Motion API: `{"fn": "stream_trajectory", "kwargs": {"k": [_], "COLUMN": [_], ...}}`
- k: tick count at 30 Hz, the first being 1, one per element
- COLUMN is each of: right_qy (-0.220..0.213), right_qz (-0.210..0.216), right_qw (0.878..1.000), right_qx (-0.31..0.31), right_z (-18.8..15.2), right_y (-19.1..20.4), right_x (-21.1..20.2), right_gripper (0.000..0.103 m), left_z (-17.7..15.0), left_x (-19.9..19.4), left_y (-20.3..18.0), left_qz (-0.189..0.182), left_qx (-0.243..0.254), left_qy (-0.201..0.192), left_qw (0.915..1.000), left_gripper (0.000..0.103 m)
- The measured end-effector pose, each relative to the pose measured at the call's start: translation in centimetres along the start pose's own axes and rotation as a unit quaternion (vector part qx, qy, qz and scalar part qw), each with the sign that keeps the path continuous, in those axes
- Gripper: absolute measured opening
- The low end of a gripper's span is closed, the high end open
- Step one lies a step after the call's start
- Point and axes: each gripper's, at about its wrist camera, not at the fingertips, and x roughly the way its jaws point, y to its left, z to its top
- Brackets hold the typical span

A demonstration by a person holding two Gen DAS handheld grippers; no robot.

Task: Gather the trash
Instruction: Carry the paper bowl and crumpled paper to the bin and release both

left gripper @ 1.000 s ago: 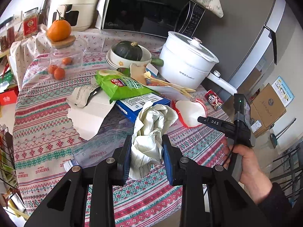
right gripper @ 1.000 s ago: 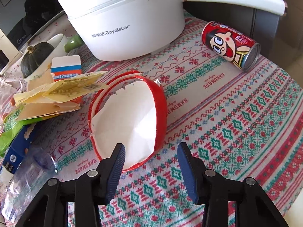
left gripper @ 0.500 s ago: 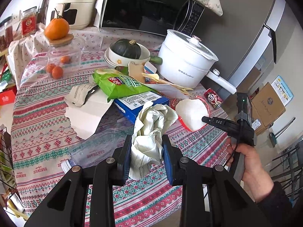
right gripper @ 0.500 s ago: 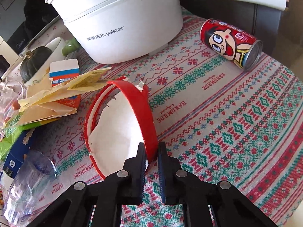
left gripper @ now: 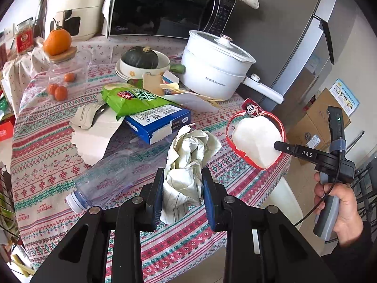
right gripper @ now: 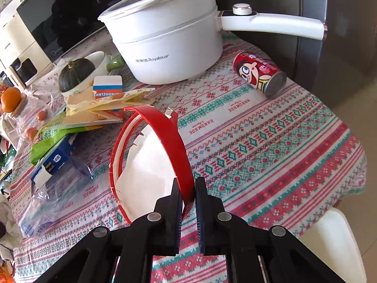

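Lifted since the earlier frame, the red bowl (right gripper: 150, 165) hung tilted above the table (right gripper: 271, 146), its rim pinched tight between the right gripper (right gripper: 188, 188) fingers. The left gripper (left gripper: 182, 184) fingers were clamped on the crumpled paper (left gripper: 188, 160), just left of the bowl. Beyond the bowl, a red can (right gripper: 259, 74) lay on its side beside the white pot (right gripper: 169, 47).

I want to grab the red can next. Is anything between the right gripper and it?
Only its own load: the right gripper is shut on the red paper bowl. Beyond that, bare tablecloth leads to the red can.
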Motion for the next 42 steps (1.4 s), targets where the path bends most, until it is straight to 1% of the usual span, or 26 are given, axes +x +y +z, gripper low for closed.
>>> {"fn": "stream_trajectory", "kwargs": {"k": [7, 14, 20, 26, 34, 42], "right_qy": [-0.003, 0.001, 0.004, 0.01, 0.017, 0.032], "right_qz": [-0.001, 0.0, -0.015, -0.034, -0.055, -0.073], "right_qw": [1.0, 1.0, 1.0, 0.999, 0.998, 0.996], "right_qx": [-0.017, -0.013, -0.005, 0.005, 0.018, 0.033], "right_z": [-1.9, -4.1, -5.6, -7.0, -8.9, -11.0], "right_y": [0.1, -1.3, -3.8, -6.8, -10.6, -14.1], "right_x": [-3.4, -6.0, -7.3, -8.3, -9.7, -10.5], "right_gripper": [0.008, 0.009, 0.009, 0.009, 0.009, 0.009], "left_z": [-0.8, -1.5, -1.9, -2.6, -4.4, -7.2], "left_x": [0.1, 0.9, 2.0, 3.4, 5.7, 8.2], "left_y": [-2.1, -4.1, -6.1, -8.8, -13.4, -18.4], "left_qz": [-0.003, -0.009, -0.021, -0.033, -0.054, -0.078], "left_qx": [0.029, 0.053, 0.064, 0.085, 0.127, 0.177], "left_qy": [0.005, 0.015, 0.026, 0.038, 0.06, 0.088], "left_qw": [0.9996, 0.9985, 0.9974, 0.9952, 0.9886, 0.9772], "left_gripper": [0.031, 0.031, 0.031, 0.031, 0.032, 0.032]}}
